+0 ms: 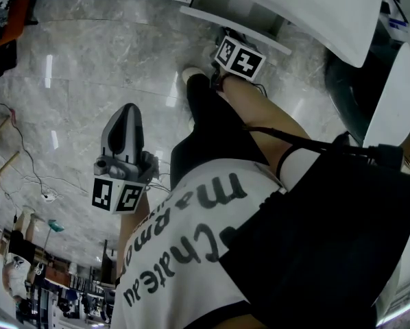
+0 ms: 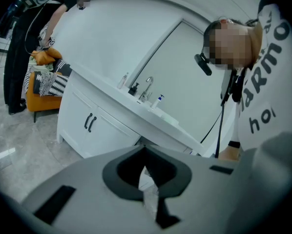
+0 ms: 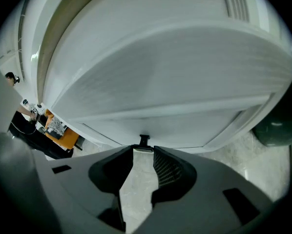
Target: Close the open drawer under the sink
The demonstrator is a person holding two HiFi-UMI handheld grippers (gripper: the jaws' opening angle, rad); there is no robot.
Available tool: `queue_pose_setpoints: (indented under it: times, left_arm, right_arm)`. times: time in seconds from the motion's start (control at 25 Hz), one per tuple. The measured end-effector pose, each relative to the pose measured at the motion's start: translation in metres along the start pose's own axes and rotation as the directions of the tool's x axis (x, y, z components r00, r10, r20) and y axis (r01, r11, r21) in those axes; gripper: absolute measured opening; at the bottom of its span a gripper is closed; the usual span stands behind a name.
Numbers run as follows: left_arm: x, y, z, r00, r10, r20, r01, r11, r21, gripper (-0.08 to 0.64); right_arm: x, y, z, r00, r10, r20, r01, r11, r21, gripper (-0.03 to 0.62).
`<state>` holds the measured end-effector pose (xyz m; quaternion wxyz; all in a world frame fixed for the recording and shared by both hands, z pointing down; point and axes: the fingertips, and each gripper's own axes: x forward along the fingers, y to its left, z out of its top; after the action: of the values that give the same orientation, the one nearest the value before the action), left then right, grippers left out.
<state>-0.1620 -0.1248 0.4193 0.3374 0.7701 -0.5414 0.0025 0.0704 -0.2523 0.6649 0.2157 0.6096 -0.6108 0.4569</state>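
The open drawer (image 1: 212, 18) juts out from the white vanity (image 1: 315, 5) at the top of the head view. Its white front (image 3: 156, 77) fills the right gripper view, with a small black handle (image 3: 144, 140) at its lower edge. My right gripper (image 3: 138, 152) is open, its tips just short of that handle and only floor between the jaws. In the head view only its marker cube (image 1: 239, 59) shows, close to the drawer. My left gripper (image 1: 126, 112) hangs over the floor at the left, away from the drawer. Its tips meet, with nothing held (image 2: 145, 152).
A dark round bin (image 1: 349, 88) stands on the marble floor right of the drawer. The left gripper view shows the vanity's cupboard doors (image 2: 90, 122), a tap (image 2: 147, 87) and bottles on the counter. A second person (image 2: 24, 48) and an orange chair (image 2: 41, 99) are at the far left.
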Motion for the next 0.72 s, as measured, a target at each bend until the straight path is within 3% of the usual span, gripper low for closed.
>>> queue_pose_setpoints:
  times: [0.72]
  left_arm:
    - [0.007,0.006,-0.004,1.0,0.014,0.003,-0.014,1.0,-0.026,0.009]
  right_arm:
    - [0.006,-0.001,0.019,0.999,0.003,0.048,-0.002,1.0,-0.015,0.137]
